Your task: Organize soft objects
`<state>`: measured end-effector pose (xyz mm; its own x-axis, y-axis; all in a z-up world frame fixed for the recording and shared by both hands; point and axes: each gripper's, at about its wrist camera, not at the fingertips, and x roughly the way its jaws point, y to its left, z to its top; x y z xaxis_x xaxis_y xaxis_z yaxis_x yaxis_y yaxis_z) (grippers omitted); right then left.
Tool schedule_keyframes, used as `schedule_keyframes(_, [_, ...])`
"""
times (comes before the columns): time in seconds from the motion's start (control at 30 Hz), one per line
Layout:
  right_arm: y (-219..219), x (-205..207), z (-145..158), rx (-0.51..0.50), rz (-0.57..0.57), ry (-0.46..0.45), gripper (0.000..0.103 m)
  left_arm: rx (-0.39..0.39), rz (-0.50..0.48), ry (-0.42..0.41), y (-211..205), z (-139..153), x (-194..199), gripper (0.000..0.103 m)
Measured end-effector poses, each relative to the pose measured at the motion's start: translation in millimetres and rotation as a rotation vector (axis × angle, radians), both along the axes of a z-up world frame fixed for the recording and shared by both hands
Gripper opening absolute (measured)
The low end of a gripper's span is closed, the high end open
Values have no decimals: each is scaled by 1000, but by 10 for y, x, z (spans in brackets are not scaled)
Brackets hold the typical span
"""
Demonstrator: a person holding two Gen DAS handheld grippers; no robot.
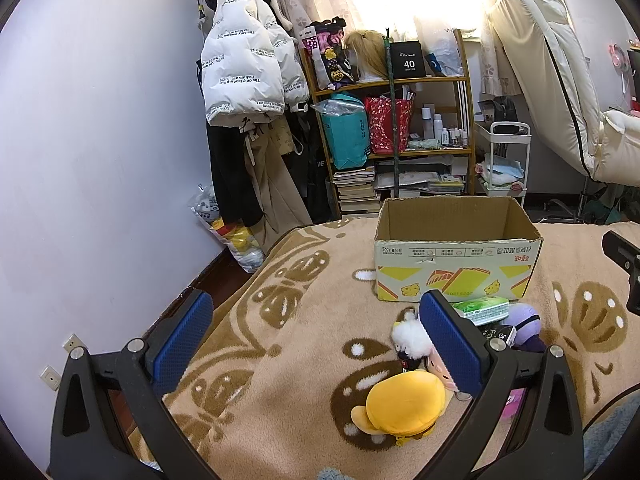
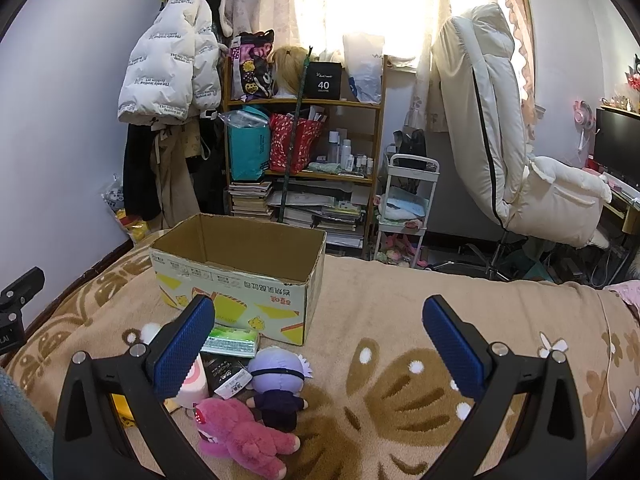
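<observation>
Left tongs (image 1: 316, 344): we are holding them wide apart, nothing between the pads, hovering above the bed's blanket (image 1: 280, 360).
Right tongs (image 2: 318, 346): also spread wide and carrying nothing.
Soft objects: we are seeing them bunched on the blanket just in front of the cardboard box (image 2: 240, 276), namely a yellow plush (image 1: 404, 404), a white fluffy toy (image 1: 410, 340), a purple-haired doll (image 2: 280, 376), a pink bear (image 2: 240, 432) and a green tissue pack (image 2: 232, 342).
Box: open-topped and looking empty.
Risk, crowding: we are judging that a grab into the touching pile could pinch two toys or drag the blanket.
Risk, box: a nudge from the tongs might push the light box along the bed.
Risk, collision: both tongs are aiming near one pile and could bump.
Writing: a black carton on the shelf (image 2: 324, 80) is reading "40"; the white jacket (image 1: 240, 72) is repeating "The only leading fashion art"; the box's print is upside down and too small for us to read.
</observation>
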<state>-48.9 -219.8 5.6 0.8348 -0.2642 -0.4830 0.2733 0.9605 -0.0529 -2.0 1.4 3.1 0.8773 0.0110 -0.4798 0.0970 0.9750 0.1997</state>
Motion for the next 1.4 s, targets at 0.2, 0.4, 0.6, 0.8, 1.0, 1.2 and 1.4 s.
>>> schedule_keyframes(0.2, [1, 10, -2, 1, -6, -1, 103, -1, 4, -1, 26, 23, 8, 102])
schedule_keyframes(0.4, [-1, 9, 0, 4, -6, -1, 103, 0, 4, 0, 33, 19, 12, 102])
schedule_keyframes(0.6, [-23, 27, -19, 14, -10, 15, 103, 4, 12, 26, 24, -29, 60, 102])
schedule_keyframes(0.8, [-55, 70, -29, 31, -11, 24, 103, 11, 20, 53, -9, -79, 131, 102])
schedule_keyframes(1.0, [0, 200, -69, 19, 20, 71, 103, 27, 2, 119, -92, -185, 257, 102])
schedule_keyframes(1.2, [2, 406, -198, 27, 49, 156, 103, 78, -23, 223, -245, -377, 396, 102])
schedule_keyframes(1.4, [-41, 578, -361, 43, 71, 232, 103, 132, -11, 271, -377, -516, 499, 102])
